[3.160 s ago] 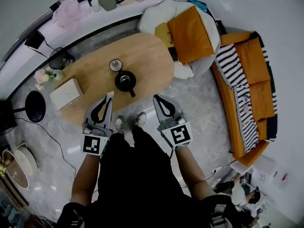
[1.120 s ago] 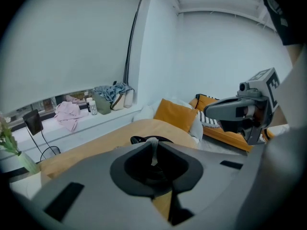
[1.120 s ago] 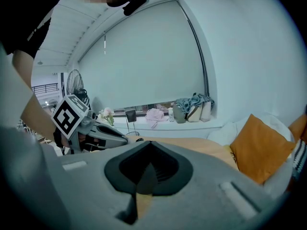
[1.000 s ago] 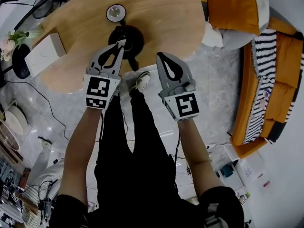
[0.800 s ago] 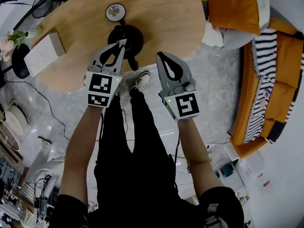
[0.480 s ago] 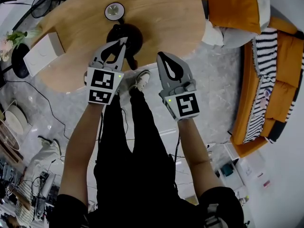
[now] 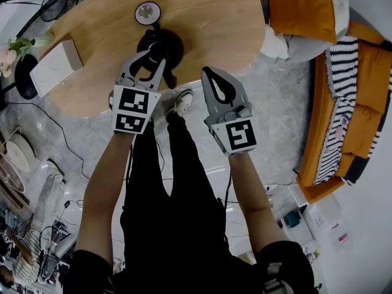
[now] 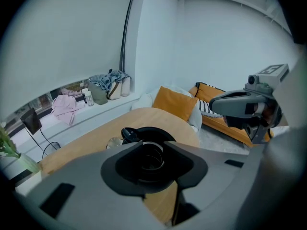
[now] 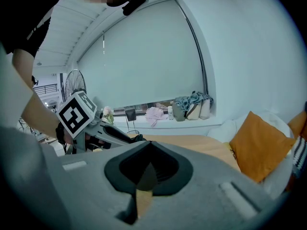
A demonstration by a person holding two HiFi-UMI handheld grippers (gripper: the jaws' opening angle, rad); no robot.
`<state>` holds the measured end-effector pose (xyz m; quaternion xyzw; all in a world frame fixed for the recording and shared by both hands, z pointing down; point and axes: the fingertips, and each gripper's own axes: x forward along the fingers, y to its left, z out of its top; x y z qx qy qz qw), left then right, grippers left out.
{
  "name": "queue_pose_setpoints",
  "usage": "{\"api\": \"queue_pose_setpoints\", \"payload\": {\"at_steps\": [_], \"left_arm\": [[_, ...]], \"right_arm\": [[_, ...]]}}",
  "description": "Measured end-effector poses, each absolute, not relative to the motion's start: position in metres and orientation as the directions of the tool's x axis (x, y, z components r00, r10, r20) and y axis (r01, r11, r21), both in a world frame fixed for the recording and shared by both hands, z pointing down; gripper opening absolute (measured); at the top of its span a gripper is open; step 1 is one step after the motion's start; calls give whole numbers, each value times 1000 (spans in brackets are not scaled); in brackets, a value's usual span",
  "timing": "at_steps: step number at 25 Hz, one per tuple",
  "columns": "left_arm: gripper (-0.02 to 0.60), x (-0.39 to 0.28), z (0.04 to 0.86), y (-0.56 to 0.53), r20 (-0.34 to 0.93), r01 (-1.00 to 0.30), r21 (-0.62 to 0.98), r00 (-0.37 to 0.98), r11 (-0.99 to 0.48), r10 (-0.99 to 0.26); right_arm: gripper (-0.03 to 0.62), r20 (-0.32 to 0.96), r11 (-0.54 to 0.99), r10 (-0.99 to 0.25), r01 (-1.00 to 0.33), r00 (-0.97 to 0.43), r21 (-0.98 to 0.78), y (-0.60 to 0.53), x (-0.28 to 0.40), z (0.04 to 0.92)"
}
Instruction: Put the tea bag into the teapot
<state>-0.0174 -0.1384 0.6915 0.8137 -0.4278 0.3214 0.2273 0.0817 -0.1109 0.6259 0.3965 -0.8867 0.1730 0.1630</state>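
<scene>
A black teapot (image 7: 160, 41) stands open on the oval wooden table (image 7: 208, 17), and its round lid (image 7: 147, 11) lies just behind it. My left gripper (image 7: 154, 55) hangs right over the pot's mouth with its jaws opening. In the left gripper view the pot (image 8: 144, 134) shows through the gap of that gripper (image 8: 152, 145), and nothing is between the pads. No tea bag is visible anywhere. My right gripper (image 7: 208, 72) waits to the right of the pot, off the table's near edge. In its own view the right gripper (image 9: 148, 143) is shut and empty.
A white box (image 7: 55, 60) sits at the table's left end, near flowers (image 7: 9, 51) and a fan (image 7: 61, 2). An orange cushion (image 7: 300, 8) and a striped orange sofa (image 7: 355, 90) lie to the right. The person's shoes (image 7: 182, 103) touch the table's near edge.
The left gripper's jaws have parted above the teapot. The small white tea bag seen at their tips in the earlier frames is gone from view. The right gripper has stayed put.
</scene>
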Motion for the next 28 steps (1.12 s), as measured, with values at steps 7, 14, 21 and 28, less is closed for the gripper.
{"api": "queue_pose_setpoints", "payload": {"at_steps": [7, 14, 21, 28], "left_arm": [[156, -22, 694, -134, 721, -847, 96, 421, -523, -550], [156, -25, 694, -134, 716, -851, 99, 421, -516, -557], [157, -25, 696, -134, 719, -849, 103, 424, -518, -551], [158, -24, 697, -134, 723, -844, 104, 427, -526, -542]], "right_arm": [[5, 430, 630, -641, -756, -636, -179, -108, 79, 627], [5, 437, 638, -631, -749, -641, -179, -106, 74, 630], [5, 362, 623, -668, -755, -650, -206, -114, 66, 618], [5, 437, 633, -635, -753, -637, -179, -105, 73, 630]]}}
